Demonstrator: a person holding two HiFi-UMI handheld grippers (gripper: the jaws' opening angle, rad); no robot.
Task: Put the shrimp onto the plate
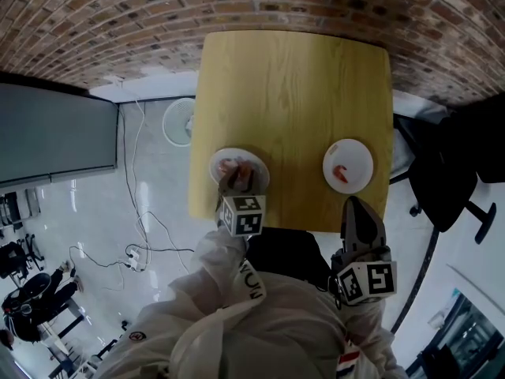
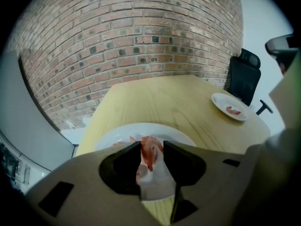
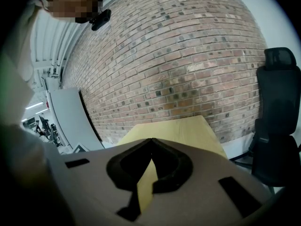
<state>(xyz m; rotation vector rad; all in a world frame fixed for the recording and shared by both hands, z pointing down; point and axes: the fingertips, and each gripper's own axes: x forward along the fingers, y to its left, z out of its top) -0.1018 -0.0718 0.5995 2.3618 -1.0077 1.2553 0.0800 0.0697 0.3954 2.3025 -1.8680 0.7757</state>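
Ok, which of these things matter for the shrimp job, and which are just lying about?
Job: pink shrimp in the jaws of the left gripper; white round plate beneath it; other white round plate with a lone shrimp; light wooden table.
Lying about: black office chair; white round floor fan; floor cables.

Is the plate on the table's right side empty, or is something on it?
Not empty: one pinkish shrimp lies on the right plate, visible in the head view and the left gripper view.

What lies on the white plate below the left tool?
A shrimp between the left tool's jaws, and more red pieces beside it. The tool covers the plate's near part.
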